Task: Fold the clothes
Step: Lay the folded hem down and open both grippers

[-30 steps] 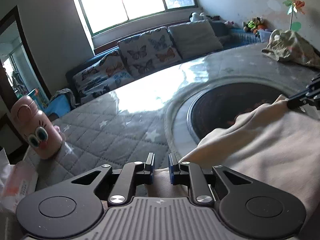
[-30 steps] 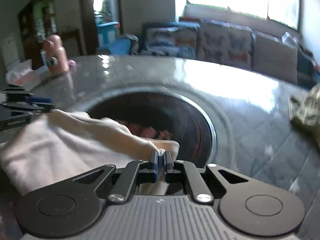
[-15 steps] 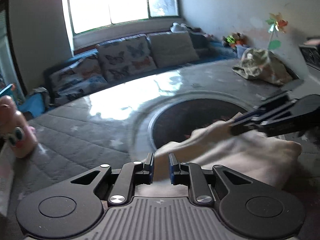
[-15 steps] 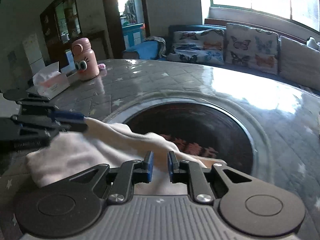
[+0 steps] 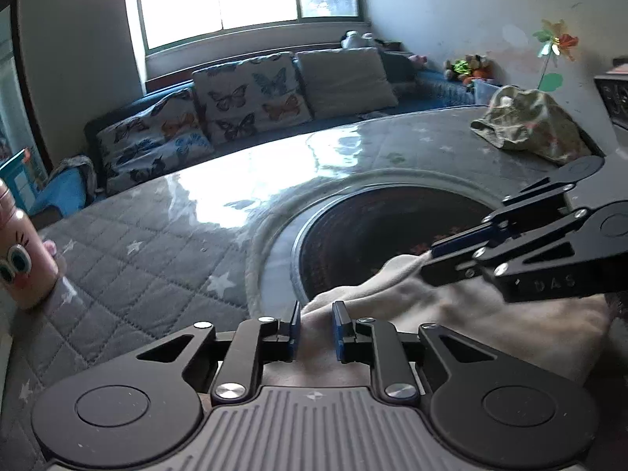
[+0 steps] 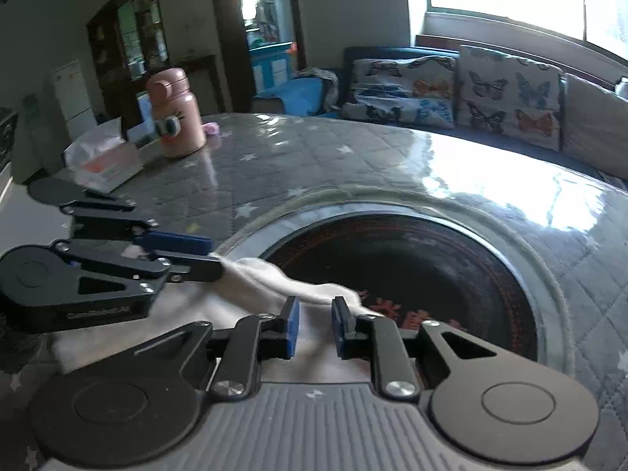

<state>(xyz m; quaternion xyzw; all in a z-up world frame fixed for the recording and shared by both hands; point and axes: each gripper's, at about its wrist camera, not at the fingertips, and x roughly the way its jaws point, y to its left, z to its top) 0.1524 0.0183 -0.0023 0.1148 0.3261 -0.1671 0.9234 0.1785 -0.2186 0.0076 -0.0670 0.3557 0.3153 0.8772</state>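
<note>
Cream cloth (image 5: 471, 314) bunched on the near edge of the desk (image 5: 157, 243), its far fold reaching over the rim of the dark round inset (image 5: 392, 227). Left hand-held gripper (image 5: 316, 327) at the cloth's left end, jaws a narrow gap apart, cloth lying between the blue pads (image 5: 295, 329) without being pinched; jaws just opened a touch further. Right hand-held gripper (image 6: 316, 327) at the cloth's (image 6: 255, 286) right end, likewise narrowly parted with a ridge of cloth between the pads (image 6: 292, 325), no squeeze visible; jaws just been opening. Each hand-held gripper seen side-on from the other's camera, tips at the cloth's far edge. Pink bottle (image 6: 174, 114) and tissue pack (image 6: 104, 161) far left on the desk; crumpled green garment (image 5: 530, 125) far right.
</note>
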